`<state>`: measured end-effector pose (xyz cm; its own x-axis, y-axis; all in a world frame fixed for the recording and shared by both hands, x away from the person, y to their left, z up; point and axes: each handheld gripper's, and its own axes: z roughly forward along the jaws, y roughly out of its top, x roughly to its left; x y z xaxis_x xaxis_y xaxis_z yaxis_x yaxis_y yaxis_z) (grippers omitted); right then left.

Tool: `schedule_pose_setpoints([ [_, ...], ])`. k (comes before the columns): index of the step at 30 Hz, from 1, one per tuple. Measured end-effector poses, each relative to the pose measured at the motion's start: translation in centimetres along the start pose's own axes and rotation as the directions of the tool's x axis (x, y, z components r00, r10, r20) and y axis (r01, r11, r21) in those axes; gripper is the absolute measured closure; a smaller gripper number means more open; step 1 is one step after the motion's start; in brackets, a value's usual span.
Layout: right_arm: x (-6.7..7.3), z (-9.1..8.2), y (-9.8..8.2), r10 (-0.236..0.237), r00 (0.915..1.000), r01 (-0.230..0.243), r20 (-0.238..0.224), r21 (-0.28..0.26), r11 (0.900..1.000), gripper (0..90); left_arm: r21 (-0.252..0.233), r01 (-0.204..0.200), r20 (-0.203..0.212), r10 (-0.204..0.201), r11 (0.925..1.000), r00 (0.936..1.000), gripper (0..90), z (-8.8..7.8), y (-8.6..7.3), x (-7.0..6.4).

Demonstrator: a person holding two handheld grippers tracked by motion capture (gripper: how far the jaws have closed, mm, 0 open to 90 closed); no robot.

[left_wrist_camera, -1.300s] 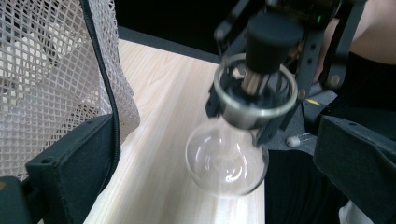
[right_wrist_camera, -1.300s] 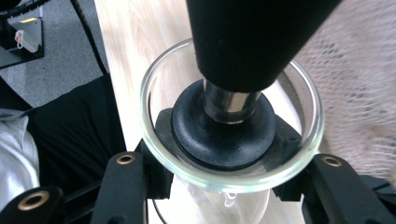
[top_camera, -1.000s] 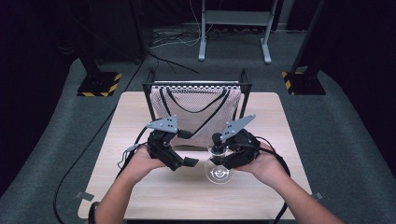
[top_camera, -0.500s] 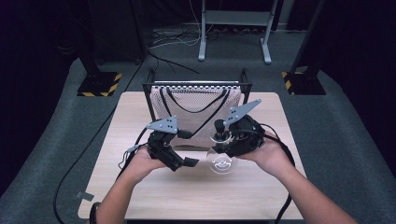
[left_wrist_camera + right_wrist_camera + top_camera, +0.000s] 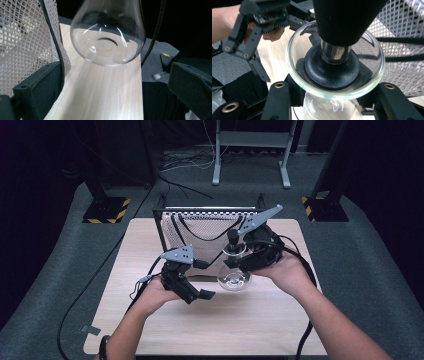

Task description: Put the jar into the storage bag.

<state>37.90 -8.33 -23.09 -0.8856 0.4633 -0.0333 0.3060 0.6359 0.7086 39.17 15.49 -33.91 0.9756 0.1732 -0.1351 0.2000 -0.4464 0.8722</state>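
While the person's forearms come in from the near edge of the table, the scene from near to far reads:

Left gripper: low over the bare wood near the table's middle, jaws apart with nothing between them; in the left gripper view its two black jaws frame the underside of the flask from below.

Flask: a clear round-bottomed glass flask with a black stopper in its mouth, hanging clear of the wood, just right of the left gripper.

Right gripper: clamped on the flask's neck just under the flared glass rim, as the right gripper view shows, with the stopper's wide black collar sitting in the mouth above the jaws.

Mesh basket: a white net on a black frame at the far side of the table, just behind the flask, with black cord draped inside.

Done, as I judge: the flask is gripped and lifted.

Left, as I judge: carrying it on to wherever it belongs, likely the basket, or pulling the stopper with the free gripper; the pictures do not settle which.

Changed from the earlier frames: a second ago the flask sat low against the table; it is now higher and nearer the basket. The left gripper has stayed put.
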Motion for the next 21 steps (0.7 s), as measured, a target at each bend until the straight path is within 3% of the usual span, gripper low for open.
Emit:
schedule_pose_setpoints([
  [21, -0.3, -0.6, 4.7, 0.026, 0.9986, -0.024, 0.047, -0.058, 0.998, 50.2, -0.034, 0.005, 0.001, -0.005, 0.9994, 1.0000, 0.0, 0.5, -0.3, 0.2],
])
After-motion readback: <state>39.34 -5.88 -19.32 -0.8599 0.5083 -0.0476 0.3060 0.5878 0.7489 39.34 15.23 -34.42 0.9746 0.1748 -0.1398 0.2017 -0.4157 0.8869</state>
